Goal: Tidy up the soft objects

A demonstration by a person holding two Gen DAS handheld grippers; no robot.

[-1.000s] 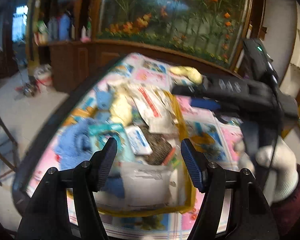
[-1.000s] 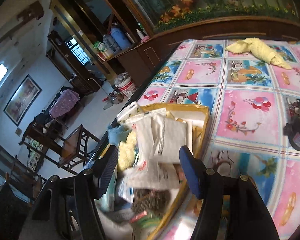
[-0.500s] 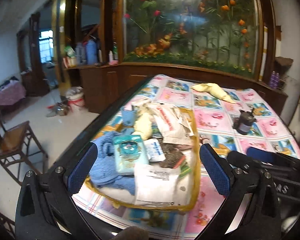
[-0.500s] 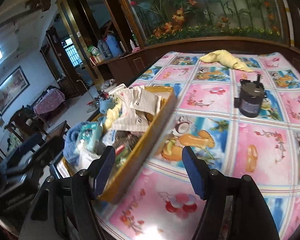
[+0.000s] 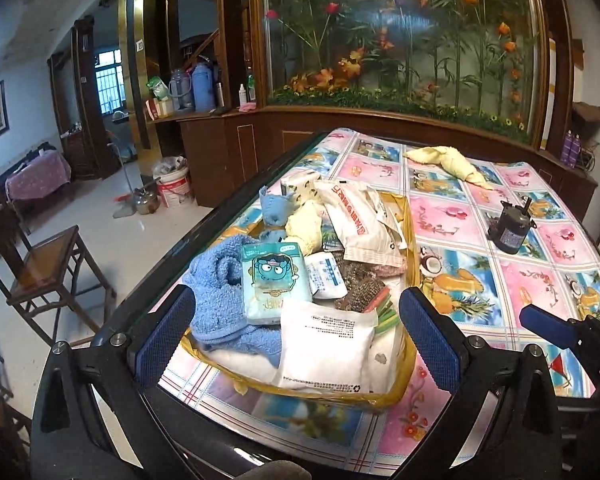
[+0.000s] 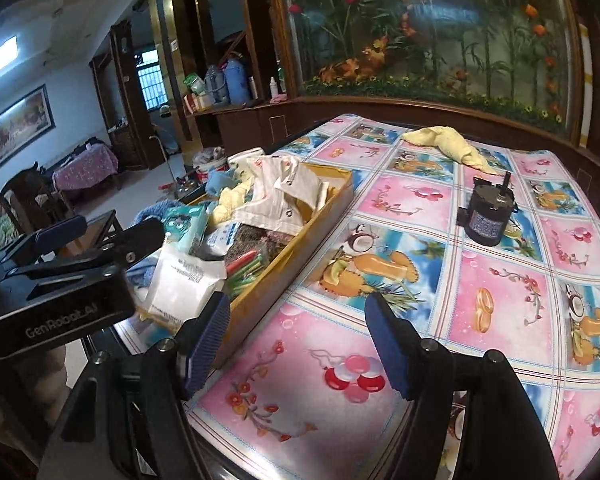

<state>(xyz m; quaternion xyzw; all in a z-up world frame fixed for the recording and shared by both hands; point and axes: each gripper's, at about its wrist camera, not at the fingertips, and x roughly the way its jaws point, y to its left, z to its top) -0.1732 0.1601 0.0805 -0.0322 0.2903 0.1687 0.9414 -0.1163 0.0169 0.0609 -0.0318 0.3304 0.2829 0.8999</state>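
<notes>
On the left side of the table (image 5: 512, 280), near its edge, sits a shallow yellow tray (image 5: 410, 240) heaped with soft things. At its left lies a crumpled blue terry towel (image 5: 220, 280); just right of it a teal tissue pack (image 5: 274, 280) printed with a cartoon face rests on top, with a small white-and-blue packet (image 5: 326, 276) beside it. A flat white pouch (image 5: 324, 352) with small print leans over the tray's near end, and behind it a cream bag (image 5: 360, 224) with red lettering lies crumpled. Further right, on the cartoon-patterned cloth, a yellow cloth (image 5: 448, 160) lies bunched near the far edge, well apart from the tray. The left tongs (image 5: 296, 336) stand spread wide, empty, framing the tray's near end without touching it. The right tongs (image 6: 296, 344) hover over bare cloth right of the tray, jaws parted about halfway and having just opened a little, with nothing between them.
</notes>
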